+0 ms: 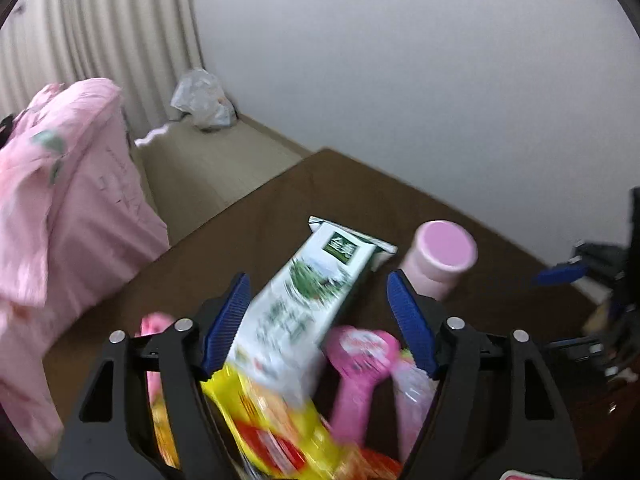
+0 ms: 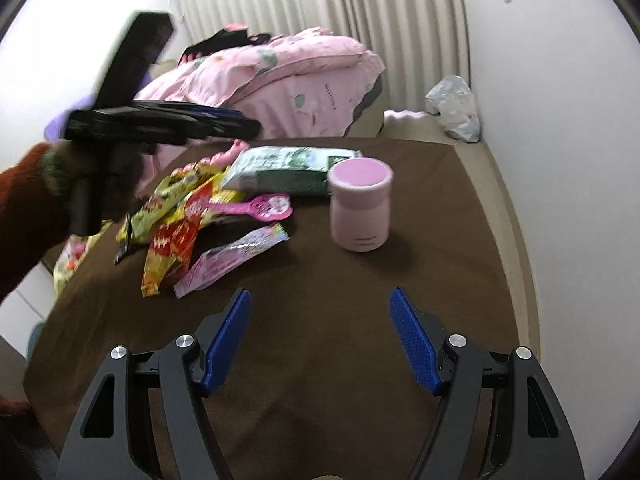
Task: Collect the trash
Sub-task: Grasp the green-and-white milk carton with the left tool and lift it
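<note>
Clearly the collecting has barely begun: the trash lies in a loose heap on the brown cloth-covered surface (image 2: 320,340). It includes a long white-and-green printed packet (image 2: 288,166), crumpled yellow and red snack wrappers (image 2: 172,216), a flat pink plastic paddle-shaped piece (image 2: 266,206) and a pale pink foil wrapper (image 2: 232,258), all overlapping or touching one another. Just beside the heap, to its right in the right wrist view, stands an upright pink cylindrical container with a flat lid (image 2: 360,204); whether it counts as trash I cannot tell.

The left tongs (image 1: 316,304) hang over the heap with their blue pads spread wide. The white-and-green packet shows between them, but neither pad seems to press on it. The right tongs (image 2: 320,332) are also spread wide and empty, above bare cloth short of the heap.

Beyond the surface lie a rumpled pink quilt (image 2: 280,80) and, on the floor by the pleated curtain (image 2: 360,8), a crinkled white plastic bag (image 2: 454,108), possibly where the trash goes. Judging by this, every piece is left to pick up.
</note>
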A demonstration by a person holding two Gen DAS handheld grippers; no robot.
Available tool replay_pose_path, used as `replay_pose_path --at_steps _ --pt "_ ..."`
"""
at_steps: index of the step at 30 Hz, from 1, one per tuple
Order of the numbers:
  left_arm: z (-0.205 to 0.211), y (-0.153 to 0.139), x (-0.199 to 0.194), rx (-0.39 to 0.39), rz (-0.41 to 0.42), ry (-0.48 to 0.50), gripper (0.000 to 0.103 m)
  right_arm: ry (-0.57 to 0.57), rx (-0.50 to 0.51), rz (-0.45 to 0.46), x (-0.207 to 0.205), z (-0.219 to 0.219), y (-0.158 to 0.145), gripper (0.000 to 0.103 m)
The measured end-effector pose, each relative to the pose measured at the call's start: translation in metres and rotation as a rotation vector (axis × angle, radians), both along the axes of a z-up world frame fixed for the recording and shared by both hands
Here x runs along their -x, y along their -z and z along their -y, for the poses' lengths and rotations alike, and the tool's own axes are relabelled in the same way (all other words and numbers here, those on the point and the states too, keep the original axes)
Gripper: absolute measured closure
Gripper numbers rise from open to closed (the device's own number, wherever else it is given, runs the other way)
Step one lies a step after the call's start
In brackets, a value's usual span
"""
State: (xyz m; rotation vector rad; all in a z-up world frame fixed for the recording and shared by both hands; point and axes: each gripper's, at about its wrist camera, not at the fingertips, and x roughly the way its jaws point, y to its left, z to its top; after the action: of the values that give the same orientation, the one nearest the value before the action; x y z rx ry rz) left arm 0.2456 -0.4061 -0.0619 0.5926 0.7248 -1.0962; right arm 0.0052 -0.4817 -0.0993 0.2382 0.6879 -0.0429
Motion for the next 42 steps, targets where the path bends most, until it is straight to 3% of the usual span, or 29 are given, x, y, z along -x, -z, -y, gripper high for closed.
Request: replay_pose_path --at_steps 3,6,8,12,13,16,21,23,26,29,31,32,33,35,37,39,42 --pt "0.024 0.020 -0.023 -0.090 -0.056 -0.003 0.033 0.019 -0.015 0.004 0.001 0.009 0.001 0.035" --pt "0.030 0.032 -0.029 -0.125 -0.149 0.029 0.033 0.024 -0.030 -0.006 0.000 0.014 0.005 0.035" --pt "0.031 0.035 -0.022 -0.148 -0.142 0.042 0.033 0.022 -0.040 -0.010 0.001 0.017 0.008 0.035" --pt "0.036 0.053 -0.017 -0.263 -0.042 -0.021 0.033 0.021 -0.062 -0.019 -0.003 0.019 0.014 0.035" --pt "0.035 0.054 -0.017 -0.261 -0.045 -0.035 0.033 0.018 -0.070 -0.018 -0.004 0.019 0.014 0.035" --pt "0.026 0.045 -0.019 -0.204 -0.112 -0.115 0.051 0.007 -0.063 -0.009 -0.002 0.012 0.013 0.035" --pt "-0.019 0.001 -0.014 -0.029 -0.177 -0.233 0.053 -0.014 -0.066 -0.006 -0.001 0.002 0.015 0.035" --pt "-0.044 -0.019 -0.005 0.030 -0.171 -0.279 0.099 -0.025 -0.082 -0.006 -0.002 -0.002 0.017 0.035" --pt "-0.083 -0.039 0.011 0.079 -0.168 -0.358 0.099 -0.041 -0.106 -0.004 -0.005 -0.009 0.016 0.035" --pt "-0.116 -0.041 0.033 0.078 -0.156 -0.366 0.099 -0.058 -0.114 -0.005 -0.008 -0.019 0.014 0.035" --pt "-0.131 -0.040 0.047 0.065 -0.098 -0.367 0.096 -0.078 -0.108 0.000 -0.010 -0.027 0.012 0.035" --pt "-0.132 -0.039 0.052 0.066 -0.078 -0.366 0.084 -0.080 -0.103 0.001 -0.011 -0.029 0.010 0.035" --pt "-0.135 -0.039 0.055 0.077 -0.071 -0.353 0.065 -0.081 -0.096 0.002 -0.013 -0.032 0.009 0.035" --pt "-0.129 -0.034 0.056 0.106 -0.095 -0.291 0.050 -0.081 -0.081 0.002 -0.014 -0.037 0.007 0.035" --pt "-0.116 -0.024 0.057 0.096 -0.102 -0.245 0.047 -0.088 -0.062 0.009 -0.012 -0.041 0.005 0.035" --pt "-0.099 -0.011 0.049 0.073 -0.110 -0.230 0.038 -0.099 -0.047 0.010 -0.007 -0.044 0.003 0.035" --pt "-0.064 0.007 0.040 0.005 -0.078 -0.231 0.038 -0.083 -0.048 -0.005 -0.004 -0.038 0.006 0.035"
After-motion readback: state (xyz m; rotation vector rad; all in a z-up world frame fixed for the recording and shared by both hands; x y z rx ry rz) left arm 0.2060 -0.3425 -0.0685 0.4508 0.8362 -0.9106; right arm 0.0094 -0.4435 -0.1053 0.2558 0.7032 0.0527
